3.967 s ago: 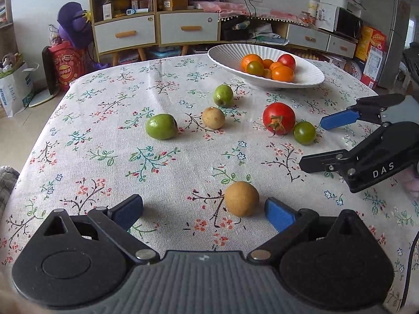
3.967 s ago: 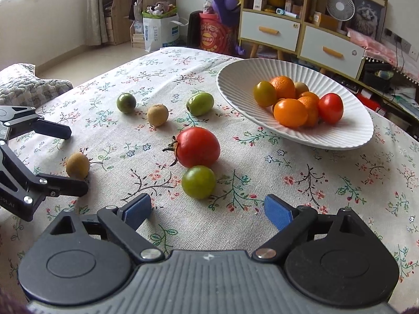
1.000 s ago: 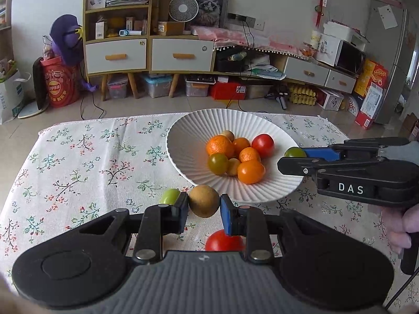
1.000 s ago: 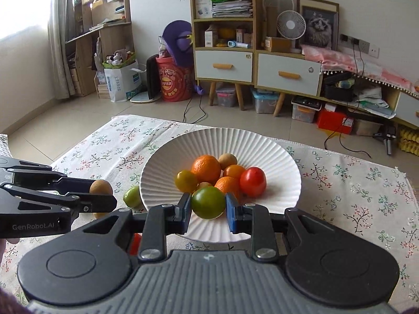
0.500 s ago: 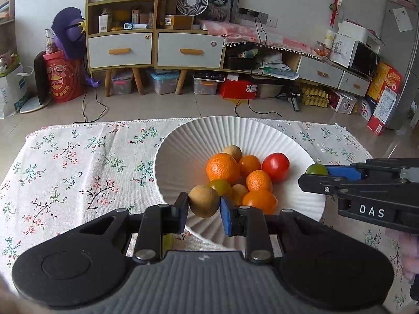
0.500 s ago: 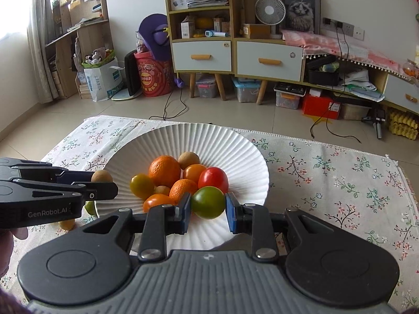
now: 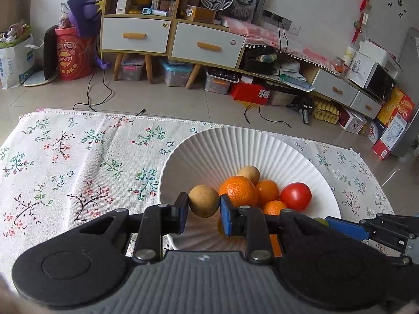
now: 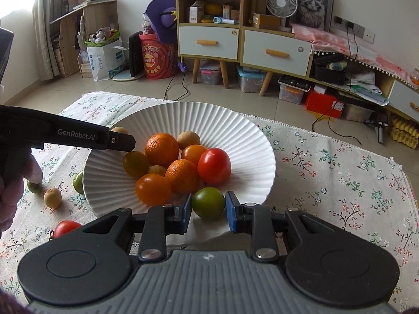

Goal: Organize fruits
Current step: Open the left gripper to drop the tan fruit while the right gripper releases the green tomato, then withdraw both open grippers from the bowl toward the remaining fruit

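Observation:
My left gripper (image 7: 203,214) is shut on a tan round fruit (image 7: 203,200), held over the near left part of the white ribbed bowl (image 7: 235,146). My right gripper (image 8: 208,212) is shut on a green tomato (image 8: 208,202) above the bowl's (image 8: 251,144) near rim. Inside the bowl lie oranges (image 8: 161,149), a red tomato (image 8: 214,166) and other small fruits. In the right wrist view the left gripper (image 8: 123,141) reaches in from the left, with the tan fruit (image 8: 119,130) just showing behind it. The right gripper's blue finger (image 7: 345,226) enters the left wrist view at lower right.
On the floral tablecloth (image 8: 340,183) left of the bowl lie a tan fruit (image 8: 52,197), a green fruit (image 8: 78,181), another small green one (image 8: 34,186) and a red tomato (image 8: 66,228). A person's hand (image 8: 15,183) holds the left gripper. Cabinets and clutter stand beyond the table's far edge.
Both grippers have moved forward over the bowl with their fruits still held. The left one has shifted right and rolled slightly; the bowl now sits closer in both views.

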Available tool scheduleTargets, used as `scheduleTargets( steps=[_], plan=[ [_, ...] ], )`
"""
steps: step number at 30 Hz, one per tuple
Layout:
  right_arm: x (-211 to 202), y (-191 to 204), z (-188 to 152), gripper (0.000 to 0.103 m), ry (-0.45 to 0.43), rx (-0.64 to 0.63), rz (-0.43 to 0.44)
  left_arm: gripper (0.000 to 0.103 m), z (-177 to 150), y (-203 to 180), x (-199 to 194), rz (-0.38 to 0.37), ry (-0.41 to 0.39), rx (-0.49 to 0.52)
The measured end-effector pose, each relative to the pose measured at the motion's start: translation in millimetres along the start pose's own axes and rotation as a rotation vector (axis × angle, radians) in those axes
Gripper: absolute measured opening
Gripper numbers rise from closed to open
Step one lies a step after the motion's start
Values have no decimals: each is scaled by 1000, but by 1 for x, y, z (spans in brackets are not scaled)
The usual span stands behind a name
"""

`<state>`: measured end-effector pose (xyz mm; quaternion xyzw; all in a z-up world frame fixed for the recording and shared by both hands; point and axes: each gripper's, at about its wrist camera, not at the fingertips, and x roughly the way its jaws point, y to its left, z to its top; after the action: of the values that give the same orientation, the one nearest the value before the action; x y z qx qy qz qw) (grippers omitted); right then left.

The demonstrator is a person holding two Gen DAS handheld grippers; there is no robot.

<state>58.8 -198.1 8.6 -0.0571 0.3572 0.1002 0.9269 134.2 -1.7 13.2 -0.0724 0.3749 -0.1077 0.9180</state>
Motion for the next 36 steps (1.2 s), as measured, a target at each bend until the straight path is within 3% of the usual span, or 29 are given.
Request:
scheduleTargets(
  steps=[7, 18, 26, 36],
  plan=[
    [-1, 3, 1, 31, 1, -26, -2, 28, 2, 2, -4, -12, 0, -24],
    [-13, 11, 1, 54, -30, -53, 7, 59, -1, 2, -25, 2, -24, 19],
    [-22, 17, -7, 64, -36, -53, 8, 77, -9, 6, -43, 10, -29, 70],
    [-33, 25, -22, 73, -36, -53, 12, 88, -31, 12, -57, 12, -2, 138]
  ],
)
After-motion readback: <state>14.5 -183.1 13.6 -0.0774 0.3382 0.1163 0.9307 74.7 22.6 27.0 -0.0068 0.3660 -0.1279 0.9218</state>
